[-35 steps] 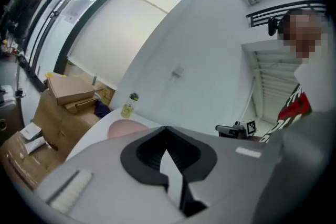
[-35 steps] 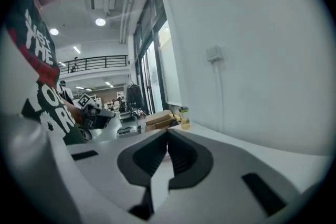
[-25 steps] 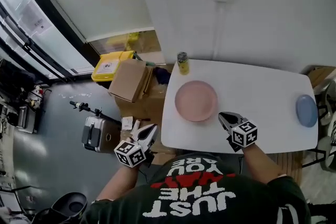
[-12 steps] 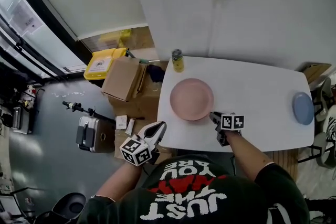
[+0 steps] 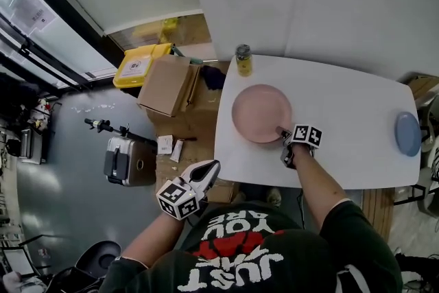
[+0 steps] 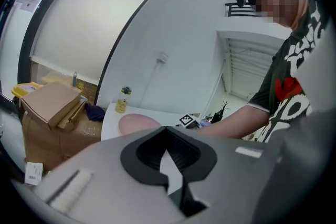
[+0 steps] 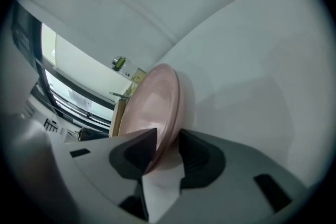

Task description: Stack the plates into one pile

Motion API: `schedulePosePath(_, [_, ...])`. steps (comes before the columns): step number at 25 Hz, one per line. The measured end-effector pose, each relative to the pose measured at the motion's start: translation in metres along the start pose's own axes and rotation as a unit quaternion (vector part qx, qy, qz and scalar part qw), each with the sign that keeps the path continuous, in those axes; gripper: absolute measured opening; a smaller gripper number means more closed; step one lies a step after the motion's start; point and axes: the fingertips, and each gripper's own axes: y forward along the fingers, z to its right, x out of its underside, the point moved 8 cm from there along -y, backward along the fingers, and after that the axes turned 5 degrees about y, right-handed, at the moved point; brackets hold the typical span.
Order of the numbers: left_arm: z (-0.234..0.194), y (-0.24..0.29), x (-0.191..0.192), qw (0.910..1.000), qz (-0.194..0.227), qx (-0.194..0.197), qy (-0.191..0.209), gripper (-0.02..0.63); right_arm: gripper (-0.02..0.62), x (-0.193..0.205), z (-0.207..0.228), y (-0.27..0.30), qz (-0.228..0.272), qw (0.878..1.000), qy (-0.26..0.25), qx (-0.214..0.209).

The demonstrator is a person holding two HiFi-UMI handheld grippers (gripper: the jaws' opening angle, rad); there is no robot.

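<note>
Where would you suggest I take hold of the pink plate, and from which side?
Grip the pink plate by its near rim, coming from the person's side: it lies flat, so only the thin raised edge offers a bite. The right tongs, jaws just opening, straddle that rim.

The head view looks steeply down on the bench (image 5: 343,120); the right gripper view hugs the pink plate (image 5: 261,113), the left sees it farther off.

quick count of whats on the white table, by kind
plates: 2, a pink plate and a blue plate
bottles: 1, a small yellow bottle at the far corner
total: 3
</note>
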Motion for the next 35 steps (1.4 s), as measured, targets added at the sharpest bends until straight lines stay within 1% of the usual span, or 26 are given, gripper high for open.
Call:
schedulePosePath(1, [-0.002,-0.005,0.002,1.0,-0.003,-0.003,0.002,0.008,0.13,-0.001,0.0,0.002,0.003,1.0,0.011,0.002])
schedulePosePath(5, [-0.009,-0.024,0.004,1.0,-0.005,-0.008,0.001,0.008,0.06,-0.003,0.005,0.001,0.02,0.997,0.07,0.02])
schedulePosePath(6, [-0.011,-0.027,0.004,1.0,-0.004,-0.007,0.001,0.008,0.045,-0.003,0.005,0.0,0.02,0.997,0.073,0.021])
schedulePosePath(10, [-0.013,-0.023,-0.003,0.9999,0.0,0.008,0.009,0.008,0.043,0.002,0.004,-0.01,0.009,0.998,0.057,0.017])
schedulePosePath(12, [-0.01,-0.008,-0.011,0.9995,0.001,0.025,0.021,0.008,0.043,-0.002,0.008,-0.023,0.023,0.998,0.066,0.006])
schedulePosePath(14, [-0.002,0.015,-0.021,0.9983,0.003,0.046,0.036,0.008,0.043,-0.013,0.017,-0.048,0.049,0.996,0.079,-0.005])
schedulePosePath(16, [0.014,0.046,-0.033,0.9959,0.011,0.072,0.053,0.008,0.043,-0.033,0.034,-0.085,0.086,0.992,0.093,-0.011])
schedulePosePath(18, [0.038,0.084,-0.045,0.9921,0.019,0.102,0.069,0.008,0.043,-0.058,0.058,-0.131,0.129,0.985,0.111,-0.012])
schedulePosePath(20, [0.068,0.128,-0.055,0.9869,0.023,0.136,0.084,0.008,0.043,-0.084,0.092,-0.186,0.178,0.975,0.134,-0.005])
schedulePosePath(22, [0.102,0.174,-0.062,0.9809,0.021,0.171,0.091,0.008,0.043,-0.109,0.132,-0.247,0.229,0.961,0.158,0.011])
schedulePosePath(24, [0.141,0.217,-0.065,0.974,0.014,0.205,0.095,0.008,0.043,-0.129,0.178,-0.309,0.278,0.943,0.183,0.033])
schedulePosePath(27, [0.2,0.274,-0.065,0.9604,0.0,0.254,0.115,0.008,0.043,-0.145,0.248,-0.396,0.342,0.91,0.224,0.067])
schedulePosePath(31, [0.265,0.337,-0.054,0.943,-0.035,0.298,0.143,0.008,0.043,-0.156,0.334,-0.484,0.396,0.87,0.273,0.11])
schedulePosePath(33, [0.287,0.356,-0.045,0.9353,-0.055,0.316,0.149,0.008,0.043,-0.155,0.365,-0.511,0.413,0.852,0.292,0.132])
schedulePosePath(35, [0.302,0.366,-0.034,0.929,-0.073,0.33,0.151,0.008,0.043,-0.152,0.388,-0.525,0.426,0.838,0.311,0.143])
